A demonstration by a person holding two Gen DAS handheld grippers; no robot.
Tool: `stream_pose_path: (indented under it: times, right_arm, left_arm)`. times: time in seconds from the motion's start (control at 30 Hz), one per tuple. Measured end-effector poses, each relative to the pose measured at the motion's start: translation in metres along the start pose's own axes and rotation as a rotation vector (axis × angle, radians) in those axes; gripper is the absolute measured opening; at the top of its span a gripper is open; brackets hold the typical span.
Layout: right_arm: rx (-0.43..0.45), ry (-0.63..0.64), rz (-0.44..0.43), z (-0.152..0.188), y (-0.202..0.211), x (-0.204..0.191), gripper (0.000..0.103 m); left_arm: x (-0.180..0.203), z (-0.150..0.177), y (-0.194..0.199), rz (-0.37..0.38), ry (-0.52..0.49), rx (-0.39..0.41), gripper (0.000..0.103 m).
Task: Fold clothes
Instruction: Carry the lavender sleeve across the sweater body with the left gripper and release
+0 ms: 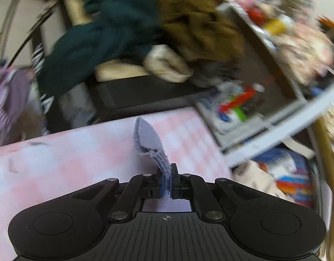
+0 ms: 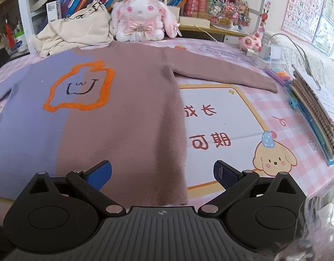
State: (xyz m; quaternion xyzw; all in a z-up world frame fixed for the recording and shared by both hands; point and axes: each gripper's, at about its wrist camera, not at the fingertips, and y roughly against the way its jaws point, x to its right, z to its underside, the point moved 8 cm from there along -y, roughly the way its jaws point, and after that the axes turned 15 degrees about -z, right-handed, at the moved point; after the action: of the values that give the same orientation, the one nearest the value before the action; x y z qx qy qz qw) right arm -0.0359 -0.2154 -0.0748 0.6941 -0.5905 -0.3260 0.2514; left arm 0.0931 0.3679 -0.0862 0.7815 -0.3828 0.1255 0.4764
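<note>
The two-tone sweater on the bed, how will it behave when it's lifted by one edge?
Probably floppy: the sweater lies flat and limp, and the lilac cuff pinched in the left gripper bends over. Likely light but stretchy, being a soft knit. The brown sleeve would probably trail behind.

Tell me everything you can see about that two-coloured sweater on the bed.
The sweater lies flat, front up, on a pink checked bedcover. It looks like soft knit: lavender on one side, dusty brown on the other, with a fuzzy orange outline around a small drawn face. The brown sleeve stretches out sideways. The left claw pinches a lavender ribbed cuff, lifting it; the right claw hovers open above the hem.
</note>
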Motion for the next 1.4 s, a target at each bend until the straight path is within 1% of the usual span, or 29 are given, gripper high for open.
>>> stream_pose_path:
  times: [0.13,0.27,0.33,0.4,0.47,0.53,0.63,0.73,0.87,1.03,1.13,1.2,1.23,1.27,1.3,1.33,1.37,1.4]
  right_arm:
    - [0.002,0.022,-0.047,-0.009,-0.010,0.013,0.101]
    - [-0.018,0.095,-0.133,-0.018,-0.023,0.024,0.101]
    - [-0.038,0.125,-0.183,-0.023,-0.027,0.031,0.101]
    - [-0.061,0.153,-0.223,-0.027,-0.032,0.040,0.101]
    - [-0.062,0.165,-0.264,-0.033,-0.032,0.051,0.101]
    - [-0.066,0.172,-0.314,-0.036,-0.034,0.060,0.101]
    - [-0.088,0.196,-0.391,-0.040,-0.037,0.069,0.101]
    - [-0.115,0.212,-0.448,-0.043,-0.041,0.076,0.101]
    - [-0.134,0.231,-0.495,-0.049,-0.045,0.084,0.101]
    - [-0.138,0.245,-0.526,-0.056,-0.044,0.094,0.101]
    - [-0.142,0.254,-0.529,-0.056,-0.042,0.100,0.101]
    - [-0.148,0.259,-0.533,-0.055,-0.041,0.103,0.101]
    - [-0.152,0.261,-0.535,-0.054,-0.041,0.104,0.101]
    - [-0.156,0.261,-0.538,-0.054,-0.041,0.104,0.101]
    - [-0.159,0.259,-0.540,-0.053,-0.041,0.105,0.101]
    - [-0.163,0.257,-0.543,-0.052,-0.041,0.105,0.101]
    - [-0.165,0.253,-0.548,-0.052,-0.041,0.104,0.101]
    - [-0.167,0.249,-0.554,-0.051,-0.041,0.104,0.101]
  left_arm:
    - [0.067,0.017,0.026,0.098,-0.142,0.015,0.005]
    - [0.146,0.057,0.051,0.191,-0.280,0.011,0.005]
    - [0.181,0.080,0.061,0.235,-0.297,0.002,0.005]
    - [0.211,0.100,0.066,0.272,-0.284,-0.019,0.005]
    - [0.238,0.116,0.070,0.294,-0.278,-0.038,0.005]
    - [0.261,0.131,0.075,0.307,-0.292,-0.037,0.005]
    - [0.290,0.156,0.080,0.308,-0.331,-0.032,0.005]
    - [0.305,0.179,0.078,0.301,-0.343,-0.043,0.005]
    - [0.325,0.211,0.074,0.289,-0.359,-0.060,0.005]
    - [0.332,0.252,0.057,0.231,-0.413,-0.093,0.005]
    - [0.330,0.270,0.047,0.199,-0.438,-0.115,0.005]
    - [0.330,0.280,0.043,0.172,-0.472,-0.120,0.007]
    - [0.331,0.285,0.041,0.151,-0.488,-0.120,0.010]
    - [0.331,0.288,0.040,0.137,-0.498,-0.125,0.021]
    - [0.332,0.291,0.041,0.138,-0.502,-0.136,0.043]
    - [0.332,0.291,0.045,0.146,-0.507,-0.136,0.057]
    - [0.332,0.290,0.054,0.159,-0.515,-0.117,0.070]
    - [0.330,0.289,0.063,0.177,-0.531,-0.089,0.072]
